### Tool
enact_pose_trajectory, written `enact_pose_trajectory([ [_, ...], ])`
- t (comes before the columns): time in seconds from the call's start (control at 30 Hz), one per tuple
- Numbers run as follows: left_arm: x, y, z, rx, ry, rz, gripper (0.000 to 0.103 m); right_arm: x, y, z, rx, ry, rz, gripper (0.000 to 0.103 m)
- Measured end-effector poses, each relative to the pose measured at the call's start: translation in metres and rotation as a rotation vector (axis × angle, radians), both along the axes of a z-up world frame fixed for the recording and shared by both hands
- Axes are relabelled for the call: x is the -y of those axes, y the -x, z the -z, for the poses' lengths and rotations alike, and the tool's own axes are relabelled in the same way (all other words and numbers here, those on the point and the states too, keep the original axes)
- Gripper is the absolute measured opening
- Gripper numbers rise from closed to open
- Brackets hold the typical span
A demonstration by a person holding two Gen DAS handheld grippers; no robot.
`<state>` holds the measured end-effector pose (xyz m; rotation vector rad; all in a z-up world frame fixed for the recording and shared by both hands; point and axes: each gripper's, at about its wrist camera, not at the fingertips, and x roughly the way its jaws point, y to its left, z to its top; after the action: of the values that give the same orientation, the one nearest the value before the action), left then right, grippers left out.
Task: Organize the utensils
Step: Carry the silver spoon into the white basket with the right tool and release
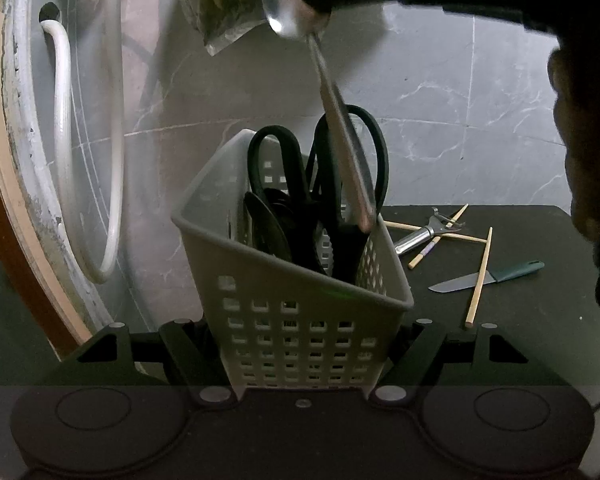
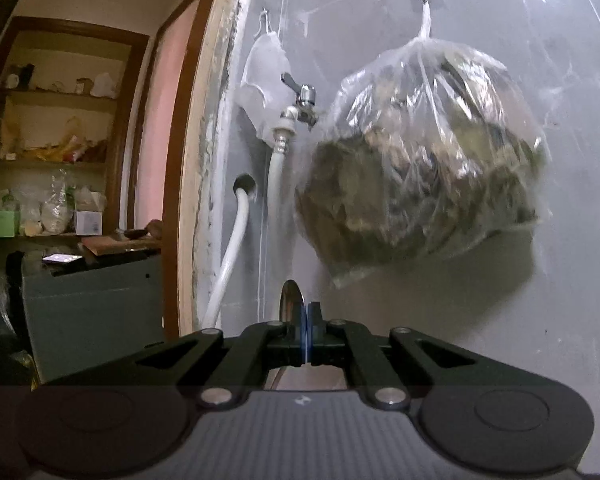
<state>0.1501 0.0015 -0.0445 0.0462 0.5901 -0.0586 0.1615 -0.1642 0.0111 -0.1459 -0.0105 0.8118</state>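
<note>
Spoon going into the caddy

L gripper (image 1: 304, 364) clamps the grey caddy (image 1: 300, 320) so you keep it steady w/ scissors (image 1: 284, 176) inside; R gripper (image 2: 307, 336) is closed on the spoon (image 1: 324, 112) bowl, handle tip at the rim, prob. to drop in.

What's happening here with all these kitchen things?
A person is sorting utensils with two handheld tongs. The left tongs grip a grey perforated caddy holding black scissors. The right tongs pinch a metal spoon by its bowl, handle dipping into the caddy. A knife, chopsticks and a peeler lie on the counter.
</note>
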Motion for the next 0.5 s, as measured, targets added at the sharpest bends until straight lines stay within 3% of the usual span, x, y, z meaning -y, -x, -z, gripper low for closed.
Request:
enact_pose_trajectory([
  [0.5,0.000,0.000,-0.001,-0.003,0.004,0.000,0.076,-0.004,0.015,0.018,0.025,0.064,-0.003,0.001],
])
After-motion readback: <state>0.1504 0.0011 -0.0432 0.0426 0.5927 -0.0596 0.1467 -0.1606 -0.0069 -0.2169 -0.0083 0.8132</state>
